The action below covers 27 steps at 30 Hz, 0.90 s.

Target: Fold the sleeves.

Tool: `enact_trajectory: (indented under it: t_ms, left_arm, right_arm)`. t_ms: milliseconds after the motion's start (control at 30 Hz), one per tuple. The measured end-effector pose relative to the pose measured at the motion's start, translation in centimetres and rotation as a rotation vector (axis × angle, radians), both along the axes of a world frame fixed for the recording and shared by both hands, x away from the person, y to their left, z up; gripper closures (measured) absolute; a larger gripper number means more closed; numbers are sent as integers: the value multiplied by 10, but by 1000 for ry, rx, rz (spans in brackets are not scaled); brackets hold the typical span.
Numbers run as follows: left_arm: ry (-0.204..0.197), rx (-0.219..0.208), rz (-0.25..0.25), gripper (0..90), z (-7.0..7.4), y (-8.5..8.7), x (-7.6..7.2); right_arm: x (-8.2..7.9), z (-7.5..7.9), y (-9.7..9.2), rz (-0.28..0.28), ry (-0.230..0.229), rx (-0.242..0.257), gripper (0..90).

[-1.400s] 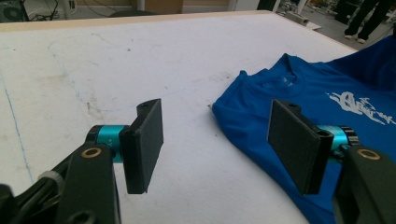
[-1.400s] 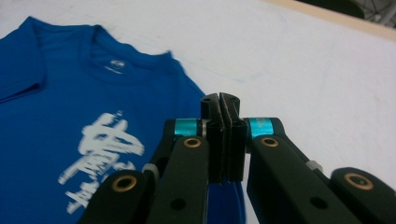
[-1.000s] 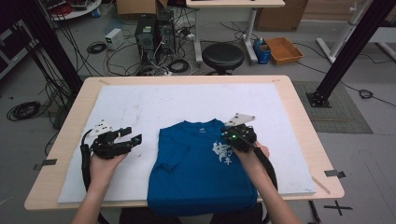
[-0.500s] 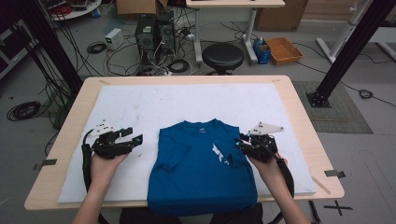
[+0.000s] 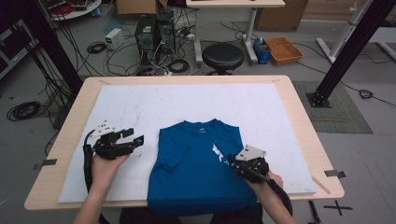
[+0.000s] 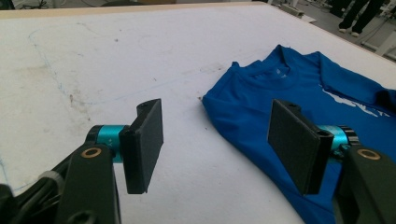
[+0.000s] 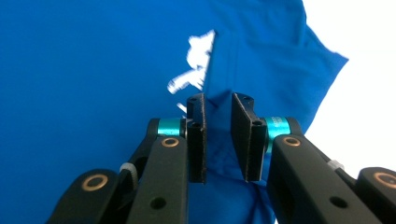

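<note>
Right gripper (image 7: 218,140), bottom centre of its own view: jaws narrow, just been closing, a small gap left, blue cloth seen through the gap but not pinched. Same gripper (image 5: 232,162) lower right in the high view, low over the right edge of the shirt (image 5: 198,170). Left gripper (image 6: 219,140): jaws wide, nothing between, bare white mat (image 6: 93,70) beneath; lower left in the high view (image 5: 135,138), just off the left sleeve. Shirt flat, lower centre of the high view, collar up-frame, hem past the near edge of the counter (image 5: 303,116).
</note>
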<state>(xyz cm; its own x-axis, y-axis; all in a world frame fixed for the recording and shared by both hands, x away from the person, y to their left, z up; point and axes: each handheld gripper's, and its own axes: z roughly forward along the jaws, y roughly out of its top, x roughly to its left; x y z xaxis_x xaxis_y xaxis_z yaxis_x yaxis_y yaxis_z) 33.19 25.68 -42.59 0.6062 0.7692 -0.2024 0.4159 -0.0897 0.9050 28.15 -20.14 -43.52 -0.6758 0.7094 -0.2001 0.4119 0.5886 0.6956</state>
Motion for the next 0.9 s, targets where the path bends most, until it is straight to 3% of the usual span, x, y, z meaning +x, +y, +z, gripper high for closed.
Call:
enact_trajectory:
  t_ms: [67,167,300,333,367,500,633,800,900]
  left_arm:
    - [-2,1,-4,362,0,0,0]
    - [1,-5,-1,362,0,-1,0]
    - [2,-3,-5,362,0,-2,0]
    - [3,-5,-5,362,0,-3,0]
    - [3,-5,-5,362,0,-3,0]
    - [1,0,-13,362,1,-6,-1]
    - [0,-9,-9,362,1,-6,-1]
    - [2,-5,-12,362,0,-5,0]
    - [2,-10,-12,361,1,-6,0]
  right_arm:
    - [3,-4,-2,2,18,-9,888]
    - [2,-4,-4,5,39,3,900]
    - [-5,2,-5,11,31,31,900]
    - [-7,3,-5,10,30,45,882]
    - [-7,4,-5,11,25,59,803]
    - [-2,1,0,-5,25,54,751]
    - [3,-6,2,-12,52,17,848]
    - [0,-4,-2,-20,54,40,883]
    - [-10,3,-5,-12,39,70,880]
